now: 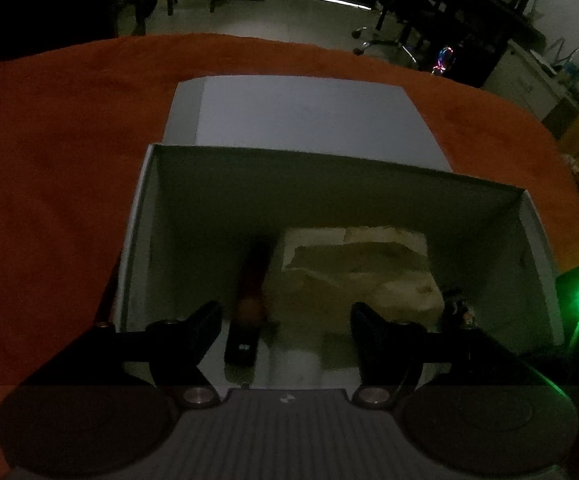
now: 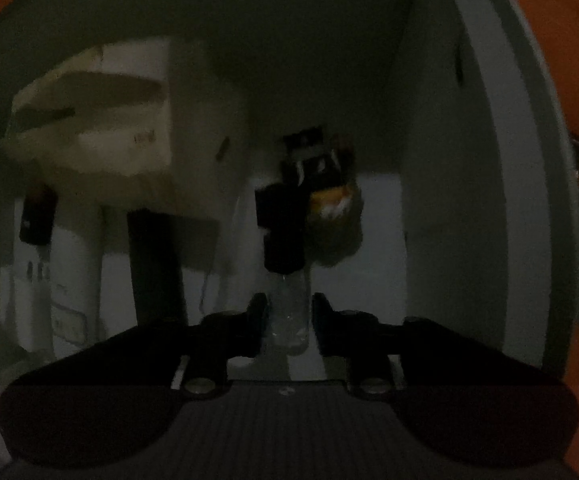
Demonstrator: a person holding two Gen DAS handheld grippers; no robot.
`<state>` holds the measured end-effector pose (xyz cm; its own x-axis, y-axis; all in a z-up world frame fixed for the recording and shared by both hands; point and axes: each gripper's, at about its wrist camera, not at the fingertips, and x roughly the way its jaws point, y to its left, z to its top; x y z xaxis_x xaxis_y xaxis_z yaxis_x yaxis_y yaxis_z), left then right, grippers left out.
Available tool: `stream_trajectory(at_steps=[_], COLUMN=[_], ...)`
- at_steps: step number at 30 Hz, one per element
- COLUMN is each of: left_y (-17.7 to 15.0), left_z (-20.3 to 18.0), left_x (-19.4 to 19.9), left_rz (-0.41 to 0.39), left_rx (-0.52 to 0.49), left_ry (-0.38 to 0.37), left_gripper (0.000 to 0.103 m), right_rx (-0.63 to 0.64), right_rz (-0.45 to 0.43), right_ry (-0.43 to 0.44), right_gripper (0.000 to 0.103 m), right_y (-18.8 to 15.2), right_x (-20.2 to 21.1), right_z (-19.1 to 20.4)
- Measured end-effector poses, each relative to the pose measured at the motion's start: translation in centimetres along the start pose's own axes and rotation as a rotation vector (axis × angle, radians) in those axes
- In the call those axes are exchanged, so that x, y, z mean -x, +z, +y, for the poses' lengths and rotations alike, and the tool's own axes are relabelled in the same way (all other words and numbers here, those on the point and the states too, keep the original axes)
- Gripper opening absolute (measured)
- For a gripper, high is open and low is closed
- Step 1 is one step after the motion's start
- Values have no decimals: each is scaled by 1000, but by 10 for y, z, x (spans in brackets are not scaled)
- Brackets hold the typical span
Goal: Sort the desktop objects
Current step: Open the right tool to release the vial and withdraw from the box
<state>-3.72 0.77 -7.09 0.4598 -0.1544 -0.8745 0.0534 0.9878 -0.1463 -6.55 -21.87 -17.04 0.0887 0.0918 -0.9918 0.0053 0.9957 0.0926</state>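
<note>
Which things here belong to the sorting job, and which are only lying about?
Job:
grey box
paper wad
dark stick
clear tube, between the right gripper jaws
left gripper, open

Lying about:
orange cloth
office chair

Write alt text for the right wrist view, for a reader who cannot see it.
In dim light, the right gripper reaches into a grey open-topped box, its two black fingers close on either side of a small clear plastic bottle with a black cap. A crumpled cream paper packet lies at upper left, and orange cloth shows beyond the box wall.
</note>
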Motion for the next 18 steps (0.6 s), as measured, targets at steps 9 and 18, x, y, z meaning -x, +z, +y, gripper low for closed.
stream_trajectory(at_steps=[9, 18], left_y=[16, 57], left_z=[-6, 8], left_x=[23, 52], left_rz=[-42, -114], left_rx=[-2, 35], left_ry=[-20, -12], left_gripper=[72, 72], right_rx=[-12, 5], right_rz=[-37, -191], right_ry=[84, 190], right_gripper=[38, 42], right_y=[-3, 29], right_x=[39, 134], right_z=[-9, -14])
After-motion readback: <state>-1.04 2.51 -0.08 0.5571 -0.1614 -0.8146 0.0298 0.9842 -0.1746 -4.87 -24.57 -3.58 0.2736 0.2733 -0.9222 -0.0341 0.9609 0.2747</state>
